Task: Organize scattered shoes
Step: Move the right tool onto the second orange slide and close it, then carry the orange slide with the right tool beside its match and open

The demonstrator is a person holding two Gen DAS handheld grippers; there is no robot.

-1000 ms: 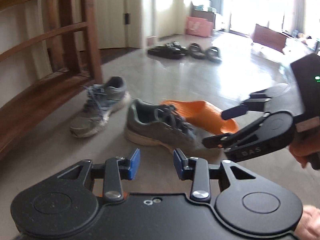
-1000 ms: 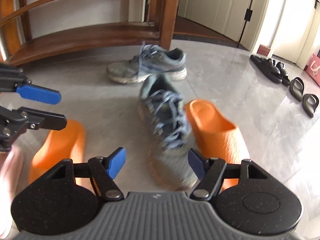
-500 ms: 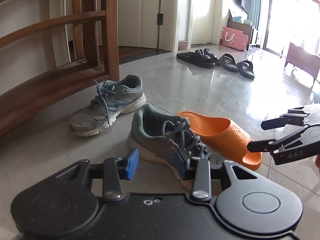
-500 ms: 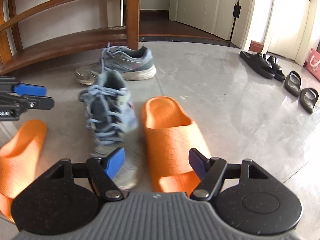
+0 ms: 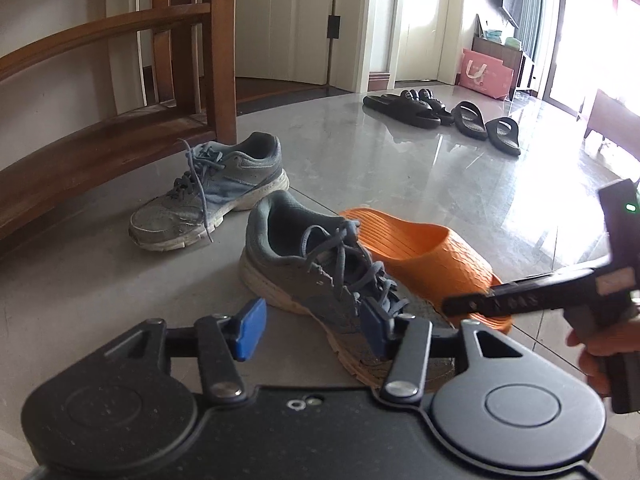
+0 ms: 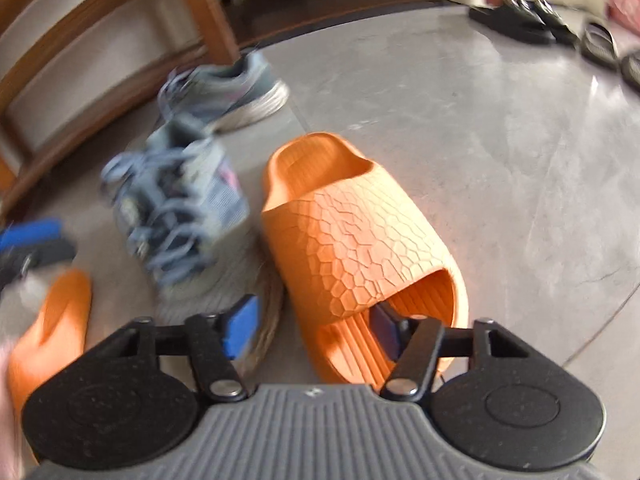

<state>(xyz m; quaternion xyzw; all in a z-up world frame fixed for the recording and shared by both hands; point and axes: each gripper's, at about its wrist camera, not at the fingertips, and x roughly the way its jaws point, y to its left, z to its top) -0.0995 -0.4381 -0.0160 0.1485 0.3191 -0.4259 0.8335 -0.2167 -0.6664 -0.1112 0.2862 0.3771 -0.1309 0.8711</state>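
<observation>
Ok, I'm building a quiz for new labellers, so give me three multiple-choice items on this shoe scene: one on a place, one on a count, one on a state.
1. Where is the far sneaker?
A. On the floor by the rack's post
B. On the rack's shelf
C. Among the black slippers

2. How many grey sneakers are there?
A. One
B. Two
C. Four

3. How does the near sneaker stand?
A. On its side
B. Upside down
C. Upright on its sole

Answers:
1 A: it sits on the floor at the foot of the post.
2 B: only the far and near sneaker show, close together.
3 C: its sole is on the floor and its opening faces up.
</observation>
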